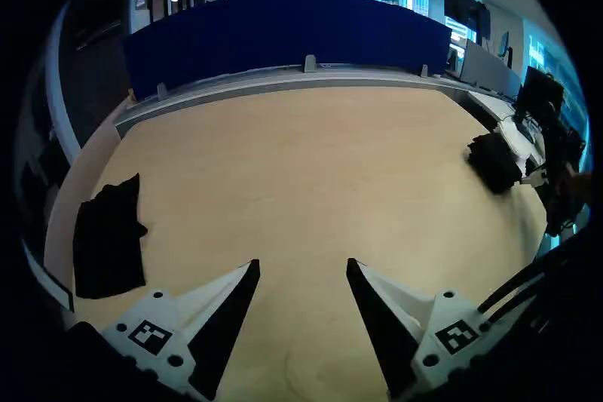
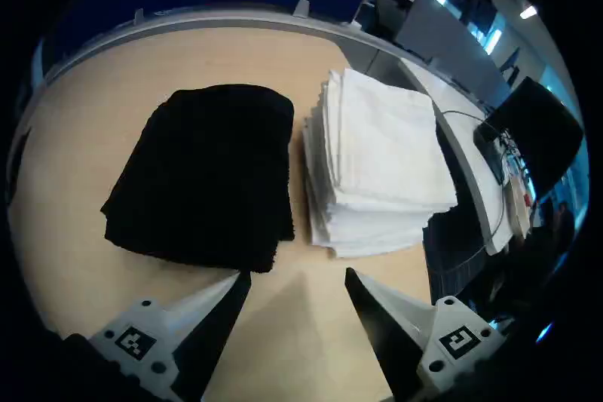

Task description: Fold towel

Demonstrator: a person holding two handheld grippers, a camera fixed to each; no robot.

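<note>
Pale wood table [image 1: 316, 168] spreads beneath me. A black towel stack [image 2: 203, 176] lies just left of a white towel stack [image 2: 381, 168], near my right gripper [image 2: 296, 272], whose jaws stand apart, empty. My left gripper [image 1: 302, 261] gapes too, with a folded black towel [image 1: 109, 236] at its left.

On the table [image 2: 79, 153], the left towel stack [image 2: 203, 176] lies just beside the right towel stack [image 2: 384, 168].

a: the dark heap [image 1: 494, 162] at the table's [image 1: 301, 176] far right?
b: blurred, too small to tell what it is.
a: the black monitor [image 2: 539, 130] beside the white stack [image 2: 381, 168]?
b: partly cut off.
</note>
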